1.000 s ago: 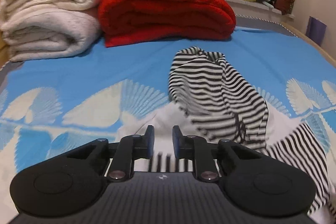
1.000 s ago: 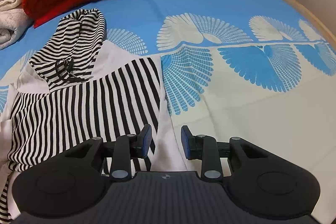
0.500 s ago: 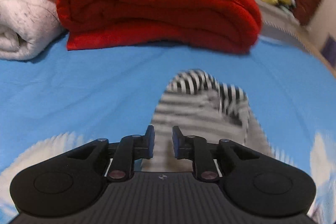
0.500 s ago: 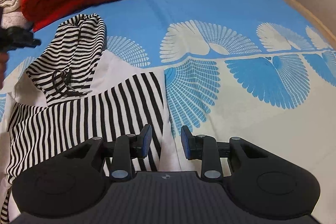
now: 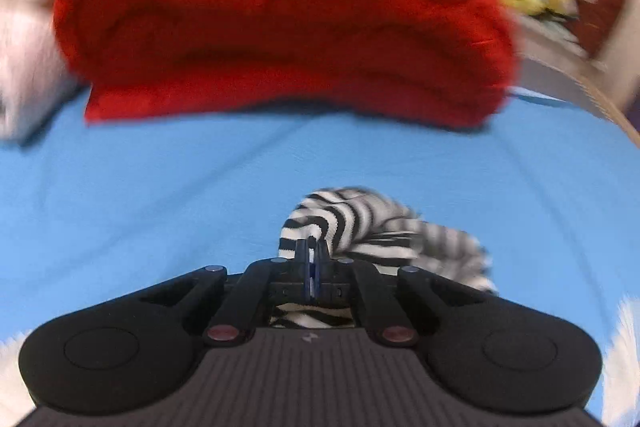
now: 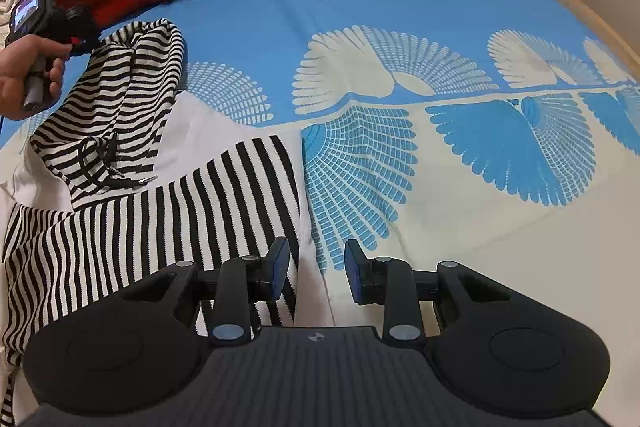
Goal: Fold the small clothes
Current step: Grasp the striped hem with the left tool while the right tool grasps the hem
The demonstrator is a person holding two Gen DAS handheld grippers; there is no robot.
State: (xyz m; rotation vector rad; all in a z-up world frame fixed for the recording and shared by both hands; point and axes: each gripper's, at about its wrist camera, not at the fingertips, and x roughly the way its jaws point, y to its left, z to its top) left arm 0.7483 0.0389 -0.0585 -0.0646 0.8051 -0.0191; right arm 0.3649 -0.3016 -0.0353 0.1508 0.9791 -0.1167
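Your left gripper point(image 5: 313, 259) has just closed, and its jaws now pinch the far tip of the hood point(image 5: 344, 215) on the black-and-white striped knit hooded top point(image 6: 160, 211). That top lies spread on the bed's blue sheet with a white fan-leaf print point(image 6: 400, 27), hood pointing toward the folded red fleece blanket point(image 5: 280, 15) and the cream towels point(image 5: 24, 7) stacked beside it at the head of the bed. Taking the hood by its peak makes sense: from there you can likely draw it down flat over the body so the garment becomes a plain rectangle before any side folds.

Your right gripper point(image 6: 316, 263) hovers with its jaws partly apart and nothing between them, low over the top's right-hand edge where the wide stripes meet a white border. It looks placed there to pin or take that edge when the hood comes over. In the right wrist view your left hand point(image 6: 28, 75) shows at the hood's end.

The folding has barely begun; the body is flat, and the drawstring point(image 6: 100, 167) lies loose on the hood's opening.
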